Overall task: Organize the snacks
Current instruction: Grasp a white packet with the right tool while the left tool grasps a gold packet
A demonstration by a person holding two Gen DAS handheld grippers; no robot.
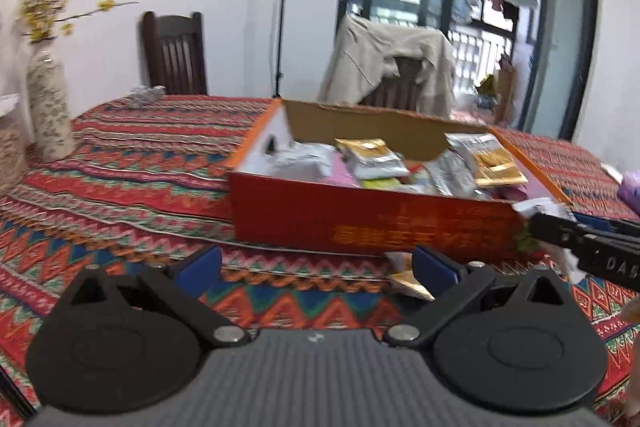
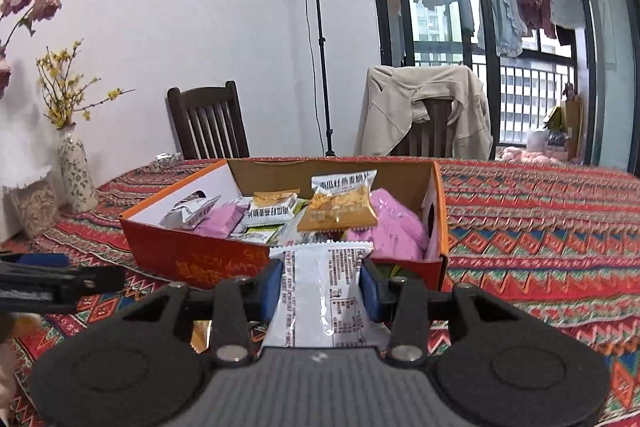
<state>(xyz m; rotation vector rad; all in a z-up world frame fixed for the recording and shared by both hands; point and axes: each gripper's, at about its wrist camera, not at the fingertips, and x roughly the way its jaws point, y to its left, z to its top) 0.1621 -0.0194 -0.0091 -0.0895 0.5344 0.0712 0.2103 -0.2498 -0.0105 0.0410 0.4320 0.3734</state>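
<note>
The right hand-held gripper (image 2: pixel 322 287) clamps a white snack packet (image 2: pixel 320 303) between its blue pads, just short of the near wall of the orange cardboard box (image 2: pixel 168 247) — the landmark of the scene, standing open on the patterned tabletop (image 2: pixel 540 227). Inside the box lie more snacks: a gold-and-white packet (image 2: pixel 340 203) propped highest near the middle, pink packets (image 2: pixel 396 227) toward the box's right wall, white ones (image 2: pixel 188 215) toward its left. The left hand-held gripper (image 1: pixel 316 267) has its jaws spread wide with nothing between them, poised before the box's near left corner; a stray gold packet (image 1: pixel 408 279) lies on the cloth just in front of the box's near wall, beside that gripper's right pad. Left of the box the cloth runs bare as far as a flowered vase (image 1: pixel 50 107) at the tabletop's edge — to the box's right it is likewise uncluttered. Behind the box stand two dark chairs (image 2: pixel 208 123), one draped with a beige jacket (image 2: pixel 424 107).
</note>
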